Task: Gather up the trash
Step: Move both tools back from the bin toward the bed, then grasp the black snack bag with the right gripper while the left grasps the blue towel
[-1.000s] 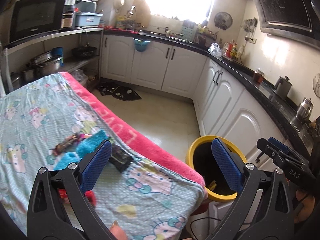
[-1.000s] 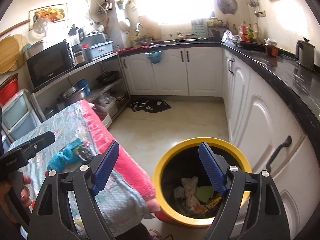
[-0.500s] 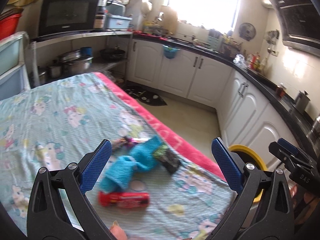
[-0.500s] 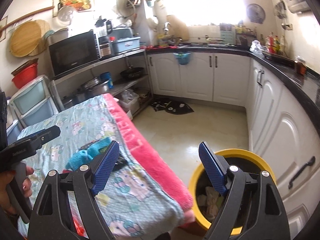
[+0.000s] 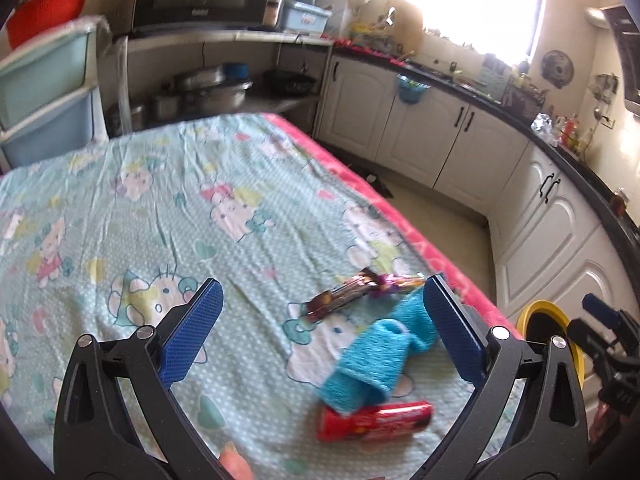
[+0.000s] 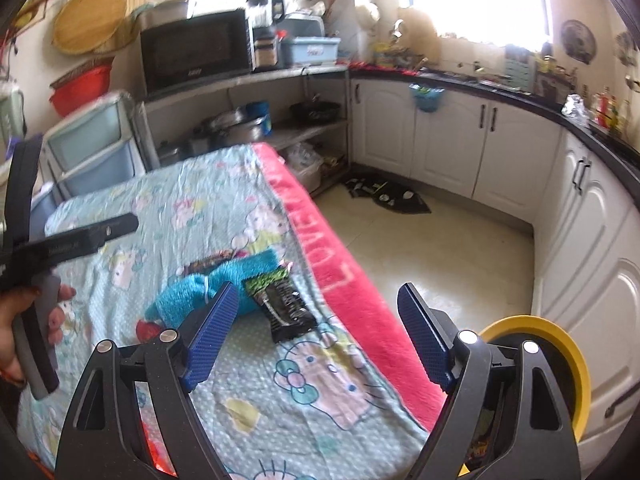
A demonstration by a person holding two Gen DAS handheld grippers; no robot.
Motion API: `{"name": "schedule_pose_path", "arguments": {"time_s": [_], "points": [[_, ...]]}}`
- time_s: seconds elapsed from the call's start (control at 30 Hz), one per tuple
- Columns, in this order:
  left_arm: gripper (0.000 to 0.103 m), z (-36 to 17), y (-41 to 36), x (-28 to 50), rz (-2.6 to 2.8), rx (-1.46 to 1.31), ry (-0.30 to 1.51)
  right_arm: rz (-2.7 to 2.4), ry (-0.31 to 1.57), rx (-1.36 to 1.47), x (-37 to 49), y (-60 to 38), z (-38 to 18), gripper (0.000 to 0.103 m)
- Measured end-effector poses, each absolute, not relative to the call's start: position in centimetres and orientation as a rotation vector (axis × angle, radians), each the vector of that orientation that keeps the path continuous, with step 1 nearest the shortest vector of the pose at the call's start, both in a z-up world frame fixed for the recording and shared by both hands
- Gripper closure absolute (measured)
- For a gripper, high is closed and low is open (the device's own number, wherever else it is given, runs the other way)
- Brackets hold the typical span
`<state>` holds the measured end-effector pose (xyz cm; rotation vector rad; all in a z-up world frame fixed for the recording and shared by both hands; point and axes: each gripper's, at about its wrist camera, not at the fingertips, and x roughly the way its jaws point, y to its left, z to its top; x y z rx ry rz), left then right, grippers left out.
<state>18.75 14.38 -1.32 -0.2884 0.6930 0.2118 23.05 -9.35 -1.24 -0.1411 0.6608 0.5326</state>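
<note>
On the cartoon-print blanket (image 5: 168,200) lie a red wrapper (image 5: 374,420), a dark brown and purple wrapper (image 5: 352,292) and a blue cloth (image 5: 376,352). My left gripper (image 5: 320,332) hangs open above them with nothing between its pads. In the right wrist view a black and green wrapper (image 6: 284,300) lies beside the blue cloth (image 6: 216,284), just ahead of my open, empty right gripper (image 6: 316,336). The yellow-rimmed trash bin (image 6: 560,364) stands on the floor at the lower right, partly hidden behind the right finger.
The blanket's pink edge (image 6: 340,268) borders the tiled floor (image 6: 440,248). White cabinets (image 6: 480,140) under a black counter curve round the right side. A microwave (image 6: 196,48) and pots sit on shelves behind. Plastic drawers (image 6: 96,148) stand at the left.
Both grippers have swung left, away from the yellow bin and over the blanket. The wrappers and blue cloth now sit ahead of the jaws. Both jaws stay open.
</note>
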Motion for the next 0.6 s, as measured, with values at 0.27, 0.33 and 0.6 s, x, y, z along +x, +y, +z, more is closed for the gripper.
{"name": "schedule_pose_path", "arguments": {"time_s": [0.27, 0.33, 0.6], "points": [[0.011, -4.5, 14.7, 19.9, 0.091, -0.364, 0.793, 0.581, 0.758, -0.229, 25.8, -6.3, -5.8, 0.024], [0.011, -5.3, 14.3, 19.9, 0.055, -0.364, 0.815, 0.601, 0.791, -0.241, 26.7, -5.7, -7.0, 0.024], [0.019, -8.0, 12.9, 20.3, -0.069, -0.413, 0.893, 0.647, 0.869, -0.286, 28.5, -3.8, -10.1, 0.039]]}}
